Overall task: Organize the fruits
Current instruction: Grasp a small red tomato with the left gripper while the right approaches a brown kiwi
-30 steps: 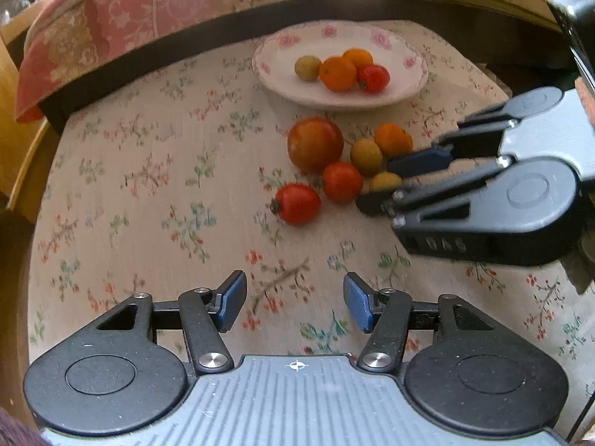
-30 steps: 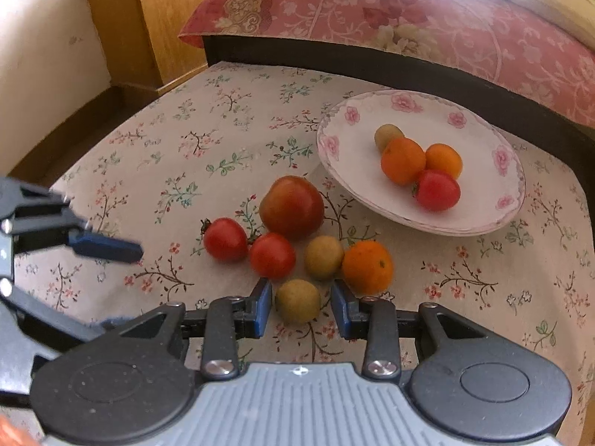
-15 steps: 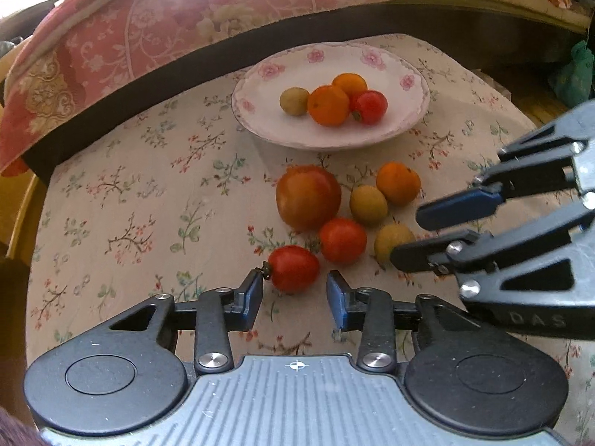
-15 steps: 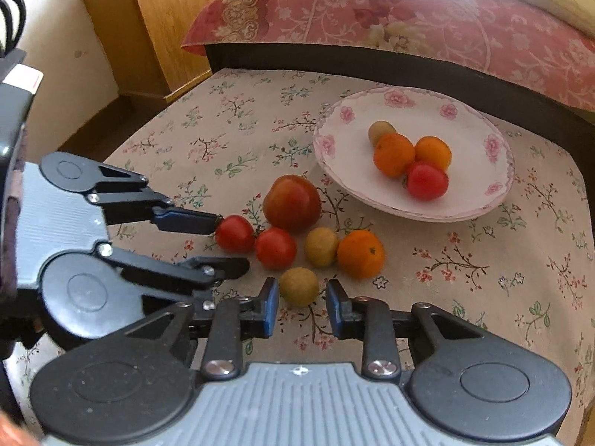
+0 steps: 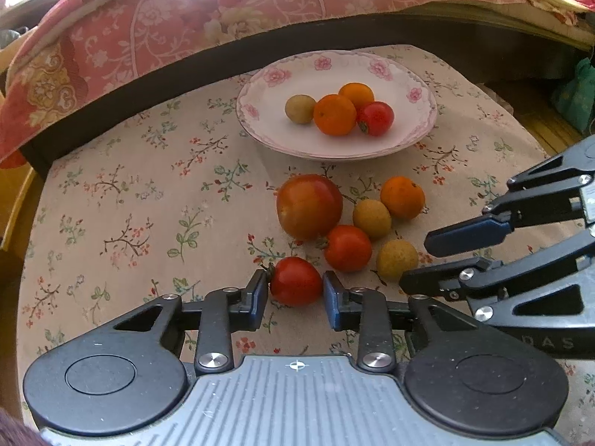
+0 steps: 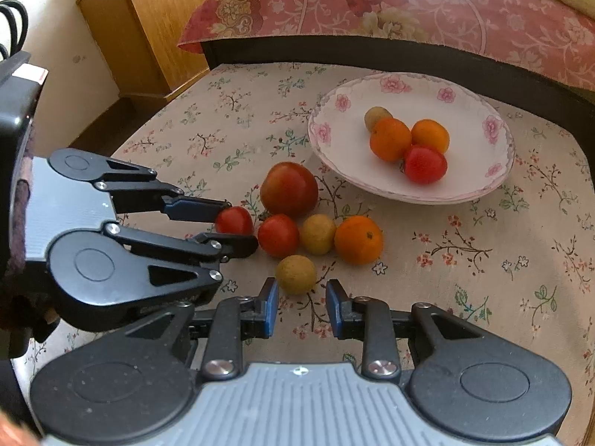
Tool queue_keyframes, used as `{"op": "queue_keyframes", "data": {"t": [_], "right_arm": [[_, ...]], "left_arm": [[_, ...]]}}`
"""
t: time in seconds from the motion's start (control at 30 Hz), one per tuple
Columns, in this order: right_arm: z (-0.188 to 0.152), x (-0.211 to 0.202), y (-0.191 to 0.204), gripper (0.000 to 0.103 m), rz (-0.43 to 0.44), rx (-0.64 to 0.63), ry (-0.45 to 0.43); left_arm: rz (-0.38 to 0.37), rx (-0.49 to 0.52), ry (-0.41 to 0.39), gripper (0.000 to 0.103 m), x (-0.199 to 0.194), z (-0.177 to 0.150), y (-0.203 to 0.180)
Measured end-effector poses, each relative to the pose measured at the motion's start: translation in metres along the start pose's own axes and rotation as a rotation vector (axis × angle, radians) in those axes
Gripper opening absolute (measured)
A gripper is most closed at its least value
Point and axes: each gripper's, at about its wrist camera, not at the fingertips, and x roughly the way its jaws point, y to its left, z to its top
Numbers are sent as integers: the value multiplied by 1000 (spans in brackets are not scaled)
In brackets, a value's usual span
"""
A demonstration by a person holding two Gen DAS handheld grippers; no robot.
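Note:
Loose fruit lies on the floral tablecloth: a big red-orange tomato, two small red tomatoes, two tan longans and an orange. My left gripper is open, its fingers on either side of the nearest small tomato. My right gripper is open just in front of a longan, not gripping it. A flowered white plate holds a longan, two oranges and a red tomato.
A bed with a red floral cover and a dark frame borders the table's far side. A wooden cabinet stands at the far left in the right wrist view. The table edge curves down on the left.
My left gripper has moved forward to the nearest small tomato, which now sits between its fingers. My right gripper has drawn back slightly from the longan and stays open.

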Motion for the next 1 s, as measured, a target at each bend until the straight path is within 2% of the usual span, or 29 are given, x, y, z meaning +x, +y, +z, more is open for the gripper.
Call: {"op": "queue_keyframes", "data": {"t": [0.43, 0.67, 0.87, 1.0], "right_arm": [[-1, 5, -1, 31, 17, -7, 10], [4, 11, -5, 31, 32, 17, -13], [6, 15, 1, 32, 9, -34, -20], [6, 17, 10, 31, -23, -89, -11]], "left_arm": [[-12, 11, 24, 40, -10, -14, 4], [-3, 8, 25, 43, -9, -14, 3], [2, -10, 24, 43, -7, -13, 3], [3, -11, 21, 38, -9, -14, 1]]}}
